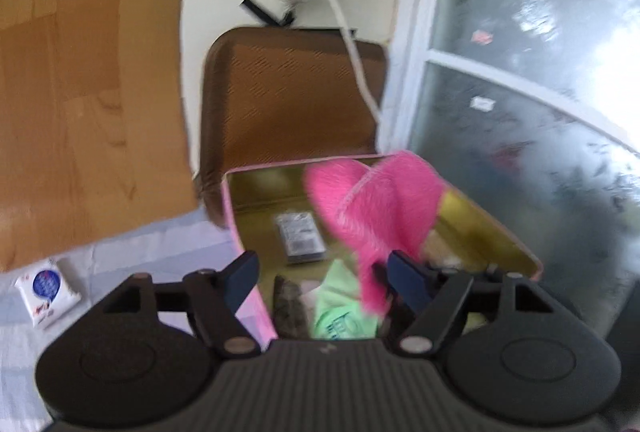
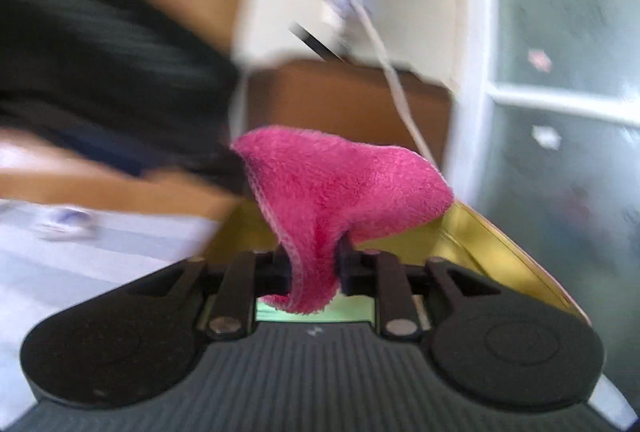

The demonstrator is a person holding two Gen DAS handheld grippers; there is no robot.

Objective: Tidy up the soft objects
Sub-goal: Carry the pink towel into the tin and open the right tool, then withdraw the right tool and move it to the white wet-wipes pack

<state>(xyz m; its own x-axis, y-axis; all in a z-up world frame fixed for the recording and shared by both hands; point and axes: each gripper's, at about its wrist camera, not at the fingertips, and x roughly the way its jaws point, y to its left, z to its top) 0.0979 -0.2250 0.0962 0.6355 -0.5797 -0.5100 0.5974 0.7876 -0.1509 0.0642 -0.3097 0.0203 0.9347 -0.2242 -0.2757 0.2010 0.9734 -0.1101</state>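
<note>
- The pink cloth (image 2: 340, 191), a fluffy towel-like piece, hangs bunched above the open tin box (image 1: 516, 240), over its right-hand side and not yet resting in it.
- The right hand-held gripper (image 2: 316, 264) pinches the lower fold of the cloth between its pads; the rest of the cloth billows forward and up from the pinch.
- The left hand-held gripper (image 1: 324, 272) stands spread with nothing between its pads. Its right finger (image 1: 408, 276) sits just beside the cloth's trailing edge; whether it touches cannot be told through the blur.
- The box has a pink outer wall and a gold lining. Inside lie a pale green cloth (image 1: 340, 308), a dark mottled item (image 1: 290, 306) beside it, and a small flat packet (image 1: 300, 238) farther back.
- The box stands on the table (image 1: 120, 252), which carries a light covering. A white sachet with a blue round mark (image 1: 46, 290) lies well apart to the left.
- Behind the box is a brown chair back (image 1: 292, 95), with a white cable (image 1: 352, 43) hanging across it, and frosted glass panels (image 1: 540, 71) to the right.
- Judgement: the step in hand is carrying the pink cloth to the box for stowing.
- Judgement: the next move calls for lowering the cloth inside the walls before the right pinch lets go, so that no edge drapes over the rim.
</note>
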